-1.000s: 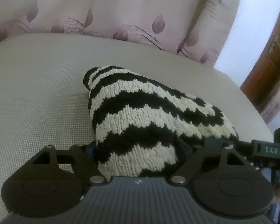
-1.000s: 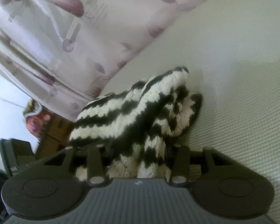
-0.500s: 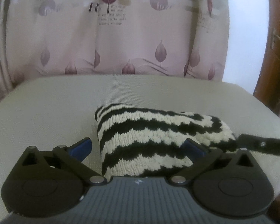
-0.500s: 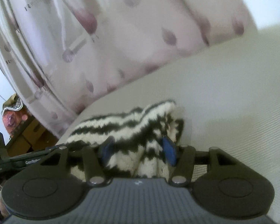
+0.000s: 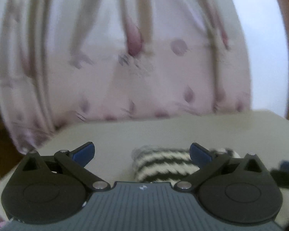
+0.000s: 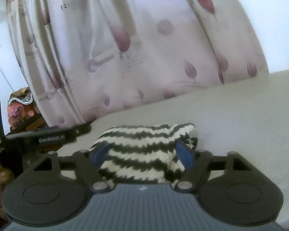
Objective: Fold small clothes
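The knit [image 6: 144, 150], black and cream in wavy stripes, lies folded in a low bundle on the pale cushion [image 6: 240, 119]. Behind the cushion hangs a pink curtain [image 6: 144, 48] printed with mauve leaves.

In the right wrist view the right gripper [image 6: 143, 152] points at the knit from the near side. Its jaws are opening: the blue pads [image 6: 185, 155] stand apart to either side of the bundle's near end, and they seem clear of the wool, though the fisheye view from behind makes the gap hard to judge. At the left edge of that view the left gripper [image 6: 48, 137] shows as a dark bar with white lettering, reaching in beside the knit, and a hand [image 6: 0, 184] shows below it.

In the left wrist view, which is blurred, the left gripper [image 5: 142, 152] has its jaws spread wide with nothing pinched. The knit [image 5: 163, 165] sits low and to the right between the pads [image 5: 83, 153], nearer the right one, which overlaps it in the picture. A dark part of the right gripper [image 5: 285, 171] shows at the right edge
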Action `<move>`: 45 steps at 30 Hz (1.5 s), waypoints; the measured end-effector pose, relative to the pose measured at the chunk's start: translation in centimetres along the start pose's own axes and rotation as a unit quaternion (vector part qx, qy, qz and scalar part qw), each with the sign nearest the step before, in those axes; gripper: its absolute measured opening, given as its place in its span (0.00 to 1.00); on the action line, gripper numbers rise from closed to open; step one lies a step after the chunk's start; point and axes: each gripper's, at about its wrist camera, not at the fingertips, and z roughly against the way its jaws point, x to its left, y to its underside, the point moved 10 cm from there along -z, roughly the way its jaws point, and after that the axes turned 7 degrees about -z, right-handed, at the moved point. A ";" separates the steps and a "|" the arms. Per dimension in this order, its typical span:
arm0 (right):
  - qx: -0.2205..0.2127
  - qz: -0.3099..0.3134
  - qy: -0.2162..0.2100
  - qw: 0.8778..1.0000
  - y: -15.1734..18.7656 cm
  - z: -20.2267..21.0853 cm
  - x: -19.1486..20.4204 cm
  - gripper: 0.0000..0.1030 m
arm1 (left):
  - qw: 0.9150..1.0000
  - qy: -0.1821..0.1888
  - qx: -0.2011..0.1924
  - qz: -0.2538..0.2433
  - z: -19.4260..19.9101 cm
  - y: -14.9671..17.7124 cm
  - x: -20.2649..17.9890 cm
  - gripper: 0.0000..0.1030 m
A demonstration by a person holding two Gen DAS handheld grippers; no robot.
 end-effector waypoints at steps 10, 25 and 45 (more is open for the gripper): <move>-0.028 0.019 0.010 0.999 -0.3 2.7 1.2 0.77 | 0.999 0.041 -0.011 0.034 3.0 -1.6 0.2 1.00; -0.096 0.125 0.100 0.982 0.0 4.5 3.8 0.88 | 0.998 0.059 -0.010 0.035 4.2 -0.1 -0.4 1.00; -0.089 0.120 0.110 0.983 0.5 4.5 3.5 0.89 | 0.997 0.061 -0.035 0.034 4.8 0.4 -1.0 1.00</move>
